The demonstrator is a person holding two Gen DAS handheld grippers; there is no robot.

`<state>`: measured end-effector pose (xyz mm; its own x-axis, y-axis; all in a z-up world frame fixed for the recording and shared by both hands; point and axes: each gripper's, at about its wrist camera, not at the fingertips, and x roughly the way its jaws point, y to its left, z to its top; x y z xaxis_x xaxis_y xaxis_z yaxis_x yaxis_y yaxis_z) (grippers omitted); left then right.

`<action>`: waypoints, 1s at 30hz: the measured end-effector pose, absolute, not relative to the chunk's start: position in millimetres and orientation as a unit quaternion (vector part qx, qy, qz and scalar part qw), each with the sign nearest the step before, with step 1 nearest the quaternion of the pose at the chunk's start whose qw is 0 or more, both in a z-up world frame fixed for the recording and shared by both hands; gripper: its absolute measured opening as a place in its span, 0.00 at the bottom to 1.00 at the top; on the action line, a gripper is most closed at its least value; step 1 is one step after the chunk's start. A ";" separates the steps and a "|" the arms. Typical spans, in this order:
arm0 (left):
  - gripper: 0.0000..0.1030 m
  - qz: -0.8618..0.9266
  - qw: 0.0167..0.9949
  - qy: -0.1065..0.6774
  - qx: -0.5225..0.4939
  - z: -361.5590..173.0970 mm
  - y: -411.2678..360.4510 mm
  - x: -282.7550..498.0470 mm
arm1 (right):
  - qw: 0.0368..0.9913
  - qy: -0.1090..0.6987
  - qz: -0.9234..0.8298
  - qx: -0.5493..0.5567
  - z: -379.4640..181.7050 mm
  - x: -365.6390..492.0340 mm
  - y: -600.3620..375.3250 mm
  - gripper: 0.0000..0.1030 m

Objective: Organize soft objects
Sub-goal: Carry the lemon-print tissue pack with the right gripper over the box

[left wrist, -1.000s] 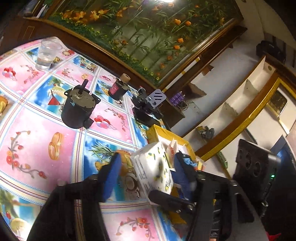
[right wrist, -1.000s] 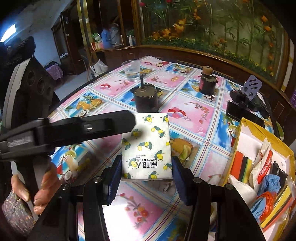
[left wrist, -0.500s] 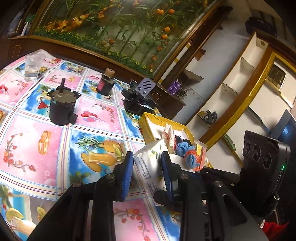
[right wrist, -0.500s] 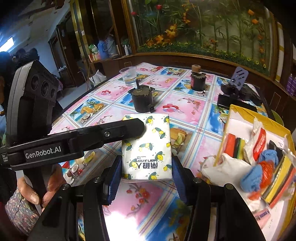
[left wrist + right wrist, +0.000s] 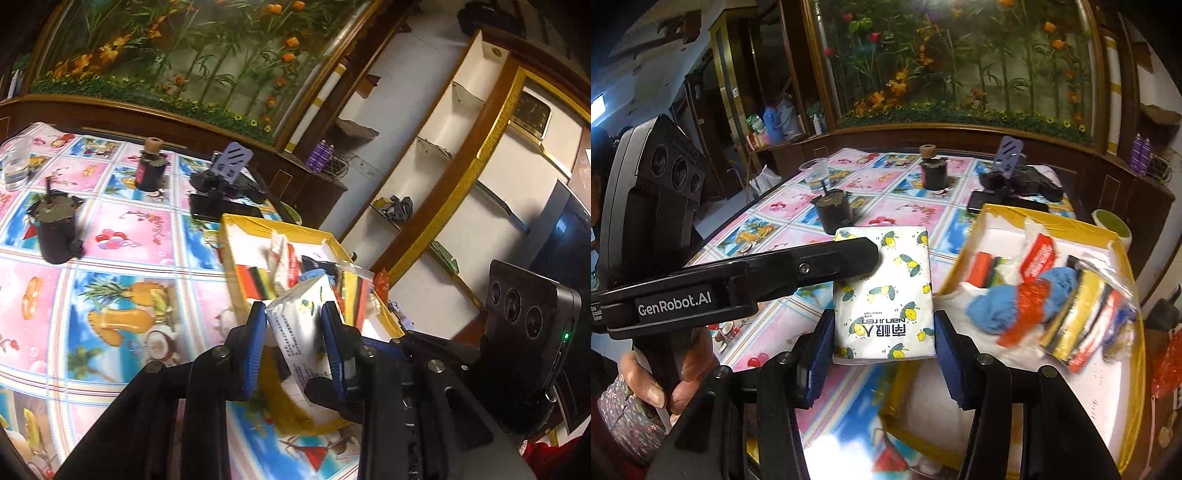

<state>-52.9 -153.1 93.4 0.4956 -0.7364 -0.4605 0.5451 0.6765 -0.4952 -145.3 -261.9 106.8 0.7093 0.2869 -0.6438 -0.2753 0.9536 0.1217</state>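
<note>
A white tissue pack (image 5: 882, 295) printed with lemons hangs in the air over the near left corner of a yellow-rimmed box (image 5: 1123, 258). My right gripper (image 5: 884, 354) is shut on its near end, blue pads pressing both long sides. My left gripper (image 5: 293, 343) is shut on the same tissue pack (image 5: 295, 325), pinching it thin, and one of its fingers (image 5: 812, 266) crosses the pack's far left corner. The box (image 5: 258, 221) holds striped sponges (image 5: 986, 266), a blue and red cloth (image 5: 1015, 310) and plastic-wrapped packets.
On the patterned tablecloth stand two black motors (image 5: 833, 210) (image 5: 934, 170), a clear cup (image 5: 814, 173), a phone stand (image 5: 1004, 170) and a dark phone (image 5: 1004, 203). A green cup (image 5: 1110, 221) sits behind the box. A hand (image 5: 653, 380) grips the left tool. The table edge runs just right of the box.
Both grippers have carried the tissue pack to the right, from over the open cloth to the box's near corner. The left jaws have closed in from wide onto the pack.
</note>
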 end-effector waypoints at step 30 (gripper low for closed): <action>0.29 -0.400 0.841 0.365 -0.011 56.9 -304.6 -58.1 | 0.918 0.390 0.037 0.066 68.4 -159.2 -387.3 0.54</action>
